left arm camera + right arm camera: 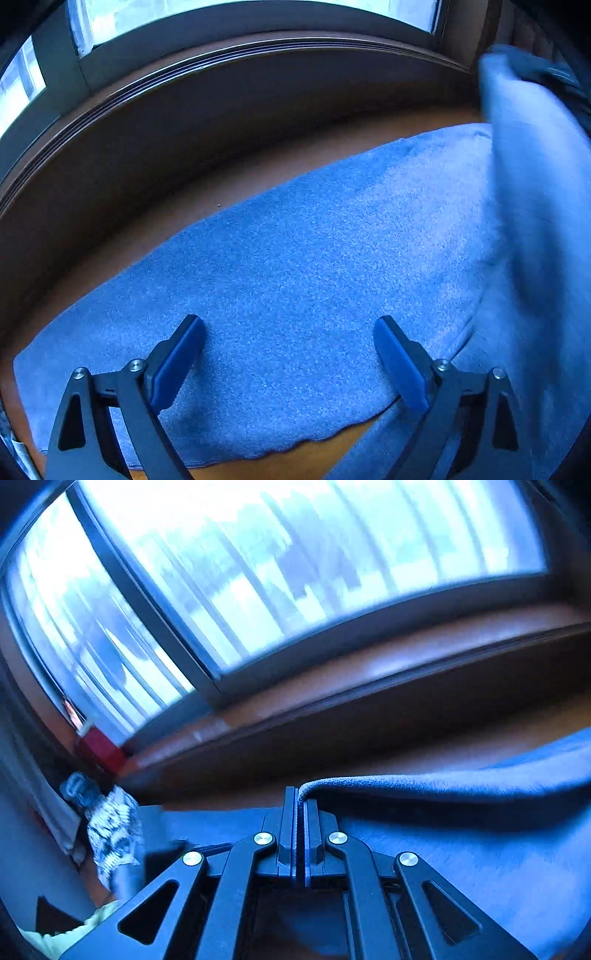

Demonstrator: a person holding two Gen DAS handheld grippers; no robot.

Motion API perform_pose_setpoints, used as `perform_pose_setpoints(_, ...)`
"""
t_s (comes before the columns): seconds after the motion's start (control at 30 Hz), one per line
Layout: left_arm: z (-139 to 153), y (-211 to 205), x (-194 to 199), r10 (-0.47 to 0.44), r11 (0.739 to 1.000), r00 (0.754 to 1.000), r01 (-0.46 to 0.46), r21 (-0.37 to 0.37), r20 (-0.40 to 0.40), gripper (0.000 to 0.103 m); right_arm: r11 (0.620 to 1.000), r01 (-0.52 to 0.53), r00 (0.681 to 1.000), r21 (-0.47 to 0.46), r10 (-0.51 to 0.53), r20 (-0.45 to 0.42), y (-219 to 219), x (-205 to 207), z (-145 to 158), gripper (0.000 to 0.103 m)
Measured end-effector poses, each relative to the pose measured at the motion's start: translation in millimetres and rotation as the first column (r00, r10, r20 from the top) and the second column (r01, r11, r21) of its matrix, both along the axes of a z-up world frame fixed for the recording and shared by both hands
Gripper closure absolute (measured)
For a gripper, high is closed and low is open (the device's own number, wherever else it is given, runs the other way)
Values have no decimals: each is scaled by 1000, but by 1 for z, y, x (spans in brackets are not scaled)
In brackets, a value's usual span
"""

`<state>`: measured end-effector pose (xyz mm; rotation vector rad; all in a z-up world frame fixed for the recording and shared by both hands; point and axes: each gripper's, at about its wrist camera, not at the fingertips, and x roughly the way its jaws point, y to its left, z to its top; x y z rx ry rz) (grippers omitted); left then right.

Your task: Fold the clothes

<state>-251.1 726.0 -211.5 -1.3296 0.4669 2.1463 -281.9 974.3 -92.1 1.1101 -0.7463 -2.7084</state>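
A blue fleecy garment (295,266) lies spread flat on the brown wooden tabletop (236,184) below the window (258,11). Above the garment, the left gripper (288,332) hovers with its jaws wide apart, nothing between them. The right gripper (300,805) has its jaws clamped on the garment's edge, lifted off the tabletop.

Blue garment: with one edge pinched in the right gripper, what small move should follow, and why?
Probably carry the right gripper, shut on the blue garment, across the flat part to finish the fold; the left gripper hovers open above it, holding nothing.
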Motion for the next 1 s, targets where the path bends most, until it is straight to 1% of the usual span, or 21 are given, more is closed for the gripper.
perform_pose_setpoints(0.07,-1,2,1,4,1000,1000,-4,2,0,6,1000,-23,997,-14,24,69,3,-17,-25,100)
perform_pose_setpoints(0.13,-2,3,3,5,1000,1000,-5,3,-1,6,999,-27,993,-30,30,115,1,-28,-46,100)
perform_pose_setpoints(0.23,-3,5,4,4,1000,1000,-4,6,-3,4,999,-33,986,-20,35,161,-4,-36,-67,100)
perform_pose_setpoints(0.3,-4,7,4,4,1000,1000,-4,9,-7,1,999,-37,980,-4,37,196,-4,-39,-76,99)
perform_pose_setpoints(0.5,-7,12,5,9,1000,1000,-9,19,-19,1,998,-2,978,-62,15,206,4,-35,-83,99)
perform_pose_setpoints(0.57,-7,14,5,9,1000,1000,-8,16,-17,1,998,14,973,-60,1,232,5,-30,-78,97)
perform_pose_setpoints(0.6,-7,14,4,10,1000,1000,-10,9,-13,1,999,20,975,-50,-8,222,6,-23,-71,96)
perform_pose_setpoints(0.63,-4,10,4,25,1000,999,-25,1,-30,1,999,25,979,-40,-16,204,6,-15,-62,93)
perform_pose_setpoints(0.67,-1,6,3,40,999,998,-40,-7,-46,1,999,29,982,-30,-23,186,7,-6,-53,87)
perform_pose_setpoints(0.7,2,2,2,55,998,997,-56,-16,-63,1,999,31,986,-21,-27,166,8,4,-44,71)
perform_pose_setpoints(0.77,9,-12,0,98,995,990,-101,-26,-97,1,999,49,992,16,-50,116,12,31,-26,51)
perform_pose_setpoints(0.83,13,-37,-8,171,984,980,-174,-28,-101,1,991,95,992,96,-102,70,18,59,-12,50)
perform_pose_setpoints(0.9,10,-55,-17,232,970,968,-237,-44,-96,1,959,204,975,199,-217,47,35,87,-10,50)
perform_pose_setpoints(0.93,7,-65,-22,272,958,957,-279,-60,-104,1,947,251,961,200,-269,69,47,97,-17,50)
perform_pose_setpoints(1.0,0,-78,-29,329,937,937,-339,-80,-119,1,923,339,921,182,-365,134,74,114,-35,50)
